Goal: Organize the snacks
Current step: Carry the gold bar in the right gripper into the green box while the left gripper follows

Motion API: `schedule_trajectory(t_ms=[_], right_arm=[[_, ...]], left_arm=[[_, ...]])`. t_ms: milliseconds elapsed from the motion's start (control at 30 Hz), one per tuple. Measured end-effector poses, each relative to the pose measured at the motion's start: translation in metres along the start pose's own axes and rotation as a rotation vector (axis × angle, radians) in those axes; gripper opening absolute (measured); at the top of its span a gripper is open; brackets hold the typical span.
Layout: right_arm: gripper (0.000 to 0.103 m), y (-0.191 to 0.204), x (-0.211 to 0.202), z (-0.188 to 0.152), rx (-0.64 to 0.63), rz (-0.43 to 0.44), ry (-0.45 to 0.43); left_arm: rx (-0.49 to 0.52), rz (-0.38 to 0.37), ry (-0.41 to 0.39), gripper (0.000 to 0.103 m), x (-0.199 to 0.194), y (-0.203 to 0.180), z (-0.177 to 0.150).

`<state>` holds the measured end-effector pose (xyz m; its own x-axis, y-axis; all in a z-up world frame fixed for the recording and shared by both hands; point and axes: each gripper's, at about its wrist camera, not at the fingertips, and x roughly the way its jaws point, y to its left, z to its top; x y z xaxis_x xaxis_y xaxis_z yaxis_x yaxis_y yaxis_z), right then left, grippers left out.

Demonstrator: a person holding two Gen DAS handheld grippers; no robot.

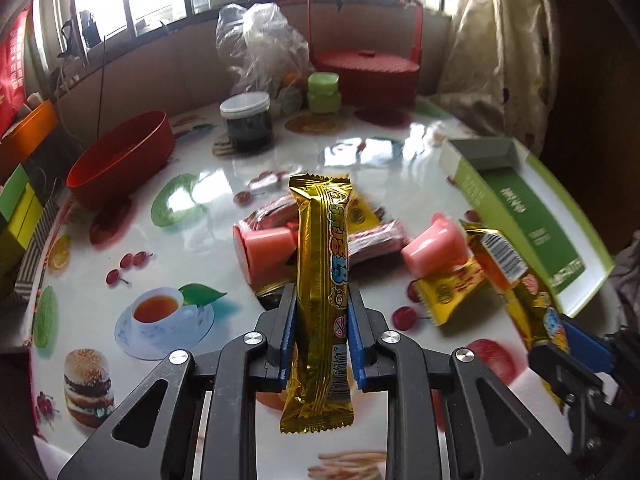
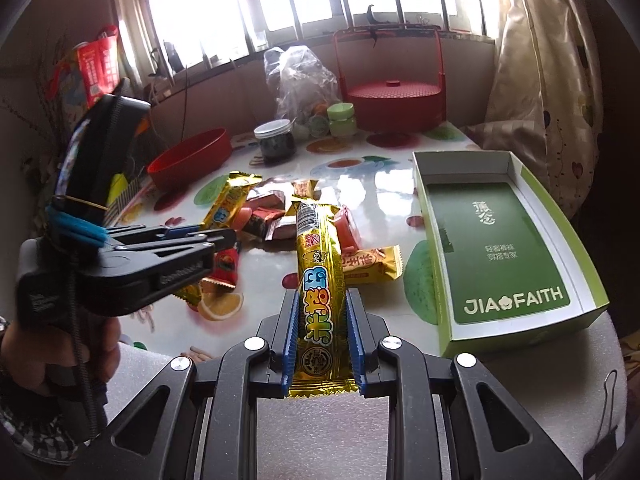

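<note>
Both hands loaded here. The left hand-held gripper (image 1: 322, 308) is pinching a long gold snack bar (image 1: 322, 264) across its middle, the wrapper standing lengthwise between the blue pads and held above the counter (image 1: 132, 240). The right hand-held gripper (image 2: 323, 312) clamps a second gold bar (image 2: 318, 280) the same way, its far end reaching out over the snack pile (image 2: 280, 208).

The rest of the snacks lie loose in the middle of the counter — pink jelly cups (image 1: 266, 246), small red packets, a yellow wafer pack (image 2: 370, 264). Off to the right sits the open green box (image 2: 576, 240), bare inside, which looks like the place to sort into. The red bowl (image 1: 120, 160) stands well apart on the left.

Now the risks, as I judge them. Those foil wrappers are slick and each bar is gripped at one narrow band, so a quick swing could let a bar pivot or slide out. The two grippers are working close together, the left one crossing the right camera's view — a clash on the way to the box is possible. And a long bar lowered crooked could catch the box wall and perch on the rim instead of lying flat.
</note>
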<state>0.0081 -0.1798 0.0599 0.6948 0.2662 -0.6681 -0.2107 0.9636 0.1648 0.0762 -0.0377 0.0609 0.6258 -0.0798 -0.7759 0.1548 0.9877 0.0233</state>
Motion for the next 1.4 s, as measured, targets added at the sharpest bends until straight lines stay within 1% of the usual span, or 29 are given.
schedule_trajectory(t_ms=[67,133,233,300,333,433,533,700,800,1033,1200,1267,1367,1400], right_arm=[[0.021,-0.001,-0.004,0.003,0.001,-0.007,-0.01],[0.021,-0.003,-0.007,0.005,0.003,-0.014,-0.019],[0.021,-0.007,-0.013,0.009,0.009,-0.029,-0.035],[0.021,-0.012,-0.017,0.012,0.017,-0.045,-0.048],[0.021,-0.016,-0.019,0.013,0.024,-0.055,-0.055],[0.021,-0.028,-0.025,0.018,0.04,-0.092,-0.073],[0.021,-0.041,-0.029,0.023,0.055,-0.126,-0.086],[0.021,-0.064,-0.032,0.025,0.079,-0.182,-0.09],[0.021,-0.077,-0.03,0.026,0.096,-0.204,-0.084],[0.021,-0.102,-0.017,0.024,0.126,-0.24,-0.047],[0.022,-0.114,-0.009,0.024,0.141,-0.255,-0.029],[0.022,-0.118,-0.005,0.024,0.14,-0.264,-0.02],[0.022,-0.124,-0.001,0.025,0.139,-0.282,-0.009],[0.022,-0.126,-0.001,0.024,0.142,-0.284,-0.007]], left_arm=[[-0.012,-0.035,-0.011,0.024,-0.008,-0.001,0.002],[-0.014,-0.05,-0.022,0.024,-0.014,-0.004,0.004],[-0.023,-0.111,-0.046,0.024,-0.025,-0.01,0.009],[-0.019,-0.13,-0.06,0.024,-0.03,-0.015,0.013],[-0.018,-0.139,-0.065,0.024,-0.031,-0.017,0.014],[-0.018,-0.197,-0.069,0.024,-0.032,-0.029,0.021],[-0.01,-0.228,-0.067,0.024,-0.028,-0.04,0.025],[-0.002,-0.291,-0.05,0.024,-0.02,-0.062,0.031],[0.007,-0.316,-0.041,0.024,-0.013,-0.077,0.035],[0.03,-0.363,-0.017,0.024,0.001,-0.105,0.043],[0.035,-0.415,0.007,0.024,0.012,-0.124,0.046],[0.037,-0.43,0.025,0.024,0.018,-0.131,0.047],[0.008,-0.493,0.065,0.024,0.028,-0.138,0.048],[0.003,-0.489,0.078,0.024,0.031,-0.14,0.048]])
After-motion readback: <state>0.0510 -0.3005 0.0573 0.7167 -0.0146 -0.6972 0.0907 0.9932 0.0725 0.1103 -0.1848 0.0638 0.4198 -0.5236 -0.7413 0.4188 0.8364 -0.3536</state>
